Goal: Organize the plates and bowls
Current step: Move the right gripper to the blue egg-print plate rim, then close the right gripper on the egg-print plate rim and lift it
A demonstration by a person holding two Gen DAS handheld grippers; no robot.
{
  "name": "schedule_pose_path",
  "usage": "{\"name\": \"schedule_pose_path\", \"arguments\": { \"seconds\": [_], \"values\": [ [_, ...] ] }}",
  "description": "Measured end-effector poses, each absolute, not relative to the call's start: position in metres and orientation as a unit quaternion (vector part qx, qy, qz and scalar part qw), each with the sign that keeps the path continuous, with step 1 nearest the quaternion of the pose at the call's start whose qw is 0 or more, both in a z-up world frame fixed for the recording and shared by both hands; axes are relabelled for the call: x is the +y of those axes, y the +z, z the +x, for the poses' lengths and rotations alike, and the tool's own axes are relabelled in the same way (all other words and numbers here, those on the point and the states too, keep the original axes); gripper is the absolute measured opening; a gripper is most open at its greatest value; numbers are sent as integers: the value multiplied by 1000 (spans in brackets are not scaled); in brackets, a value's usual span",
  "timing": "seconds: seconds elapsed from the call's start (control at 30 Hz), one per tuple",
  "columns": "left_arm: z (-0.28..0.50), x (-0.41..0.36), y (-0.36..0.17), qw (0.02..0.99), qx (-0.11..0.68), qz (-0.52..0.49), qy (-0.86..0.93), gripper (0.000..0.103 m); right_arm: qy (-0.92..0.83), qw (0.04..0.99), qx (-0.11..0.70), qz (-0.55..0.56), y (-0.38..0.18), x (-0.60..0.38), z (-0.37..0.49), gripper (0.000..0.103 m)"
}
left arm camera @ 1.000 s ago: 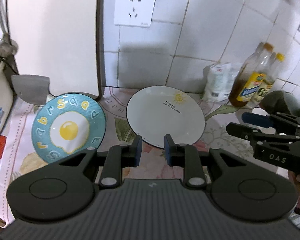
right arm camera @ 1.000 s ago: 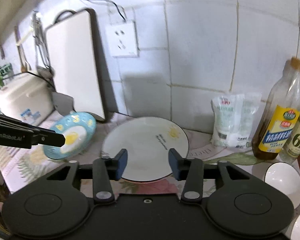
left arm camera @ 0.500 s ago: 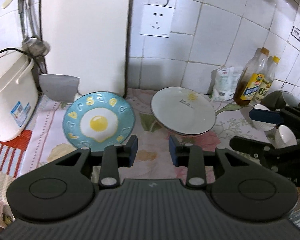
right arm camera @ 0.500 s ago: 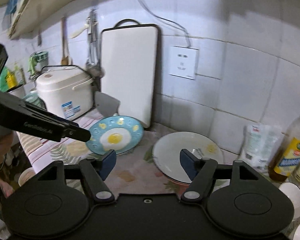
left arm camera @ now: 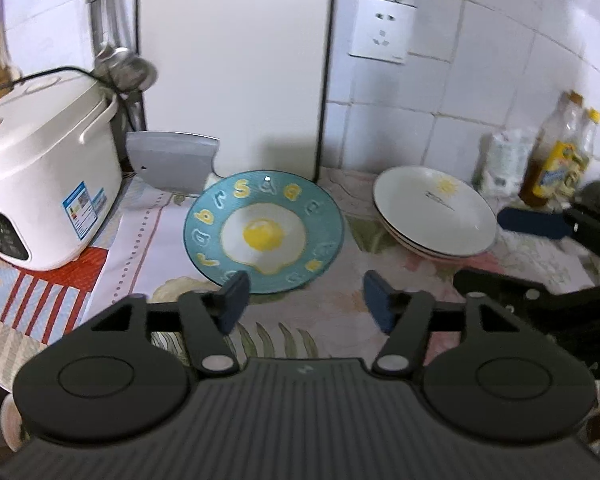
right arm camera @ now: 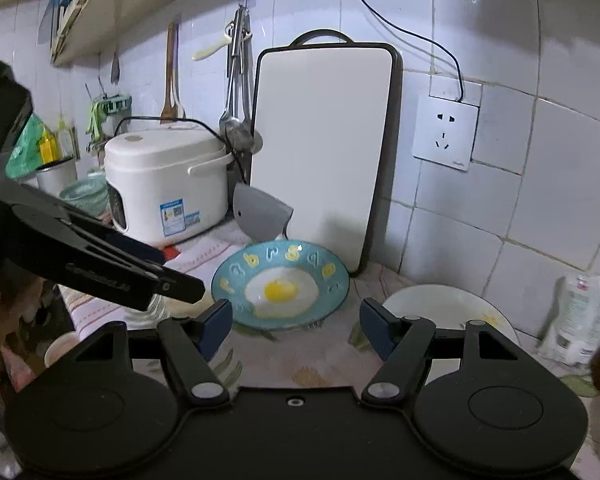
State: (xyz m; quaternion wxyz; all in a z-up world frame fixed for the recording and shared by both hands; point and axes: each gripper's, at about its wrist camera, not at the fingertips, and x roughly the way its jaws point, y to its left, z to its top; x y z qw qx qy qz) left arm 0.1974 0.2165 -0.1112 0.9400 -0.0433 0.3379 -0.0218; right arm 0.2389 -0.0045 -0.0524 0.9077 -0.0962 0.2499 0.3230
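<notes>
Both grippers have drawn back from the white plate stack [left arm camera: 434, 214], now at right of the left view. The left gripper [left arm camera: 304, 300] is opening, empty; the right gripper [right arm camera: 296, 326] stands wide, empty. The egg-patterned blue plate [left arm camera: 264, 232] now sits centre frame, likely the next to join the stack.

Teal fried-egg plate [left arm camera: 264, 232] flat on floral cloth, white sun-print plates [left arm camera: 434, 210] stacked just beside it
</notes>
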Motion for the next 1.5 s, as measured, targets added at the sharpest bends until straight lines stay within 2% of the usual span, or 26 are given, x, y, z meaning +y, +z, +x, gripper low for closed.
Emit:
{"name": "schedule_pose_path", "arguments": {
  "seconds": [0.27, 0.6, 0.83, 0.9, 0.97, 1.03, 1.1, 1.2, 1.4, 1.5],
  "values": [
    [213, 232, -145, 952, 301, -52, 13, 81, 335, 898, 284, -39, -104, 8, 280, 75],
    [262, 262, -203, 933, 335, -116, 69, 81, 286, 882, 368, 72, -176, 24, 343, 75],
    [288, 281, -226, 913, 358, -172, 97, 77, 274, 888, 359, 86, -196, 48, 363, 75],
    [293, 284, -228, 909, 361, -183, 101, 70, 277, 889, 355, 83, -197, 54, 368, 73],
    [299, 285, -230, 905, 364, -192, 102, 63, 280, 889, 353, 80, -197, 59, 373, 68],
    [304, 286, -230, 902, 369, -197, 103, 53, 283, 885, 362, 75, -197, 64, 379, 54],
    [307, 285, -231, 902, 373, -190, 107, 37, 279, 881, 373, 85, -199, 65, 384, 46],
    [309, 286, -234, 901, 374, -189, 115, 26, 286, 877, 376, 85, -200, 61, 386, 41],
    [307, 291, -239, 900, 364, -211, 116, 24, 294, 874, 375, 93, -203, 57, 392, 36],
    [306, 289, -239, 901, 362, -208, 116, 23, 282, 875, 383, 91, -201, 59, 394, 28]
  ]
}}
